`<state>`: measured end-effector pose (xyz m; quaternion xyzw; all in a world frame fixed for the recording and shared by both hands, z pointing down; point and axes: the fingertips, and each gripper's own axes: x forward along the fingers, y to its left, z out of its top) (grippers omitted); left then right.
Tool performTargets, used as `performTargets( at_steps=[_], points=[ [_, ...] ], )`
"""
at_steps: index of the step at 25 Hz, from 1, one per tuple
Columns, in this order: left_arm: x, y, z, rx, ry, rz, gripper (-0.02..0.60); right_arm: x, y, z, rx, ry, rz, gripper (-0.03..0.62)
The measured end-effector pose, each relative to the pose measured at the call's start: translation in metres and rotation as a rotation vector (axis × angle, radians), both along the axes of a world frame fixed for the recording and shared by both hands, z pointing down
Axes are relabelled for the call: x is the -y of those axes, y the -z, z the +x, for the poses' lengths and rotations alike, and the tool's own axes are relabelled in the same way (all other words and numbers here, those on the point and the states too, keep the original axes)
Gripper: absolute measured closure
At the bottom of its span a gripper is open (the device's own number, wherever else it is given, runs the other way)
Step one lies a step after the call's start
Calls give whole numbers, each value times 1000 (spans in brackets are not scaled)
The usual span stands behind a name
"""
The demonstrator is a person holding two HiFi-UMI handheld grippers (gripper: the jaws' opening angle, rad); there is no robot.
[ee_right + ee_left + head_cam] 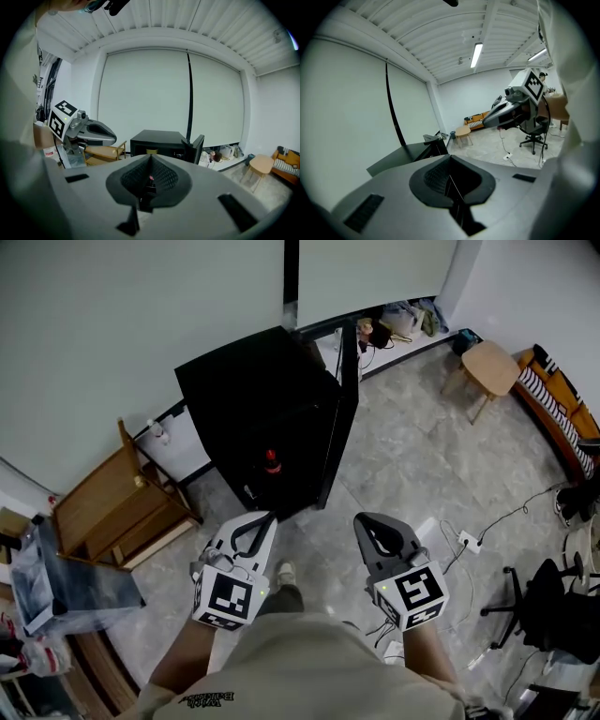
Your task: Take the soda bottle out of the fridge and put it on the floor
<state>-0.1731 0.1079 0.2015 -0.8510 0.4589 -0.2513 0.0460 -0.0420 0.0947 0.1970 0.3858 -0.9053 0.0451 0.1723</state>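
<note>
A black mini fridge (pixel 253 409) stands on the floor by the wall with its door (pixel 343 418) swung open. Inside it, low down, stands the soda bottle (pixel 272 461) with a red cap. In the head view my left gripper (pixel 260 521) and right gripper (pixel 368 524) are side by side, a short way in front of the fridge and pointing at it. Both are shut and hold nothing. The right gripper view shows the fridge (pixel 157 139) ahead, with the left gripper (pixel 96 133) to its left. In the left gripper view the right gripper (pixel 504 112) is on the right.
A wooden rack (pixel 122 507) and a plastic box (pixel 56 577) sit left of the fridge. A round wooden stool (pixel 492 367) and a striped sofa (pixel 553 399) are at the far right. A power strip with cables (pixel 464 540) and an office chair (pixel 553 601) are to my right.
</note>
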Motion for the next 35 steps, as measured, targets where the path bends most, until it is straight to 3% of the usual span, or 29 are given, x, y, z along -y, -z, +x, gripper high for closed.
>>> performTargets(
  at_steps=[9, 15, 26, 35],
  points=[
    [91, -15, -24, -44, -69, -57, 575, 102, -8, -44, -11, -43, -17, 597],
    [127, -31, -41, -61, -56, -62, 575, 132, -27, -71, -24, -46, -52, 597],
    [163, -61, -49, -83, -44, -104, 574, 163, -50, -76, -51, -74, -83, 597],
    [190, -87, -42, -142, 86, -122, 574, 177, -69, -64, -37, -35, -129, 597]
  ],
)
